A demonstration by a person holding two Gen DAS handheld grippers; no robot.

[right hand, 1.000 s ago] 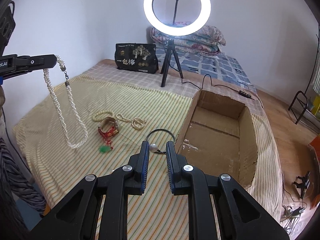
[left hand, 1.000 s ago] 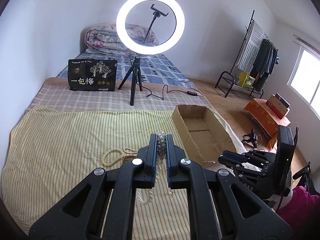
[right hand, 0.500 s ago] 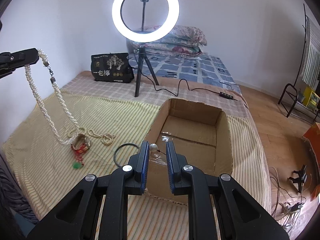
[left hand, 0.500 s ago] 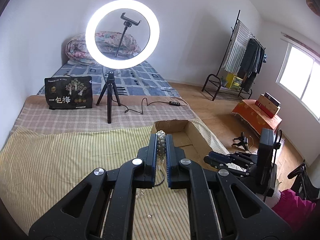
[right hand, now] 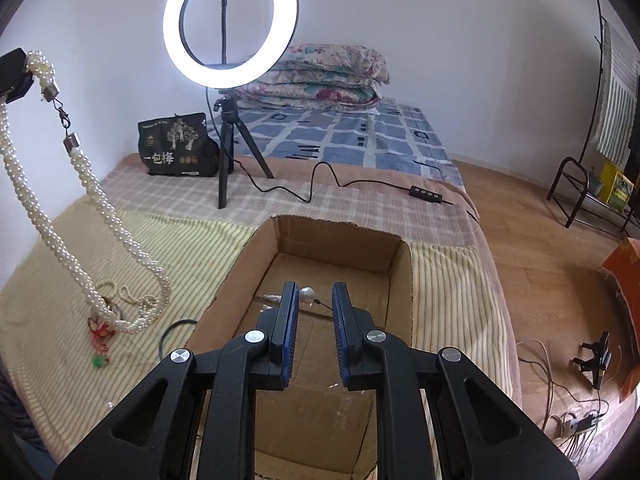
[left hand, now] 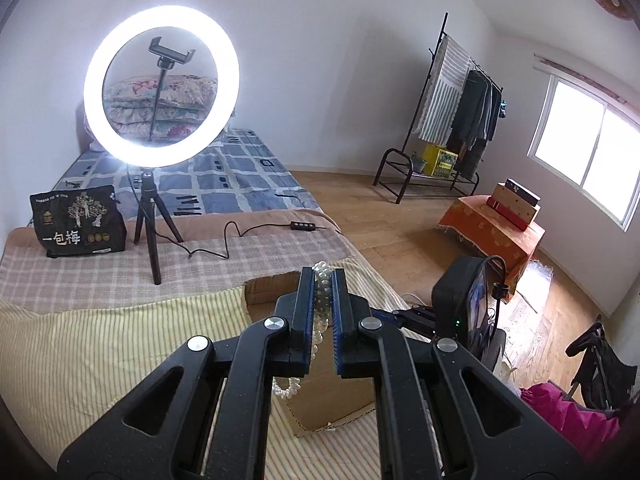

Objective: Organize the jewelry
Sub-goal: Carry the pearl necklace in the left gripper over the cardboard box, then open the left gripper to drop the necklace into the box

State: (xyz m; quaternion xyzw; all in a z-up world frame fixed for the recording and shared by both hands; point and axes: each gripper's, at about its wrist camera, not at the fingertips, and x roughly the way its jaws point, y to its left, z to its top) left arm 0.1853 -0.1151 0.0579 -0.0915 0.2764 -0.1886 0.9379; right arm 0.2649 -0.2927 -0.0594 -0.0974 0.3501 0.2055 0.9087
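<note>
Pearl necklace [right hand: 80, 216] hangs vertical from L gripper [left hand: 323, 276]

Open brown cardboard box [left hand: 260, 292] mostly hidden behind black gripper; small red-and-green trinket [right hand: 99, 344] too small to identify.

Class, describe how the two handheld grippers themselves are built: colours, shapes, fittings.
Both the left gripper and the right gripper are matte black plastic, with triangular cut-outs in the linkage arms, round silver pivot bolts, and two flat parallel fingers lined with ribbed blue pads.
</note>
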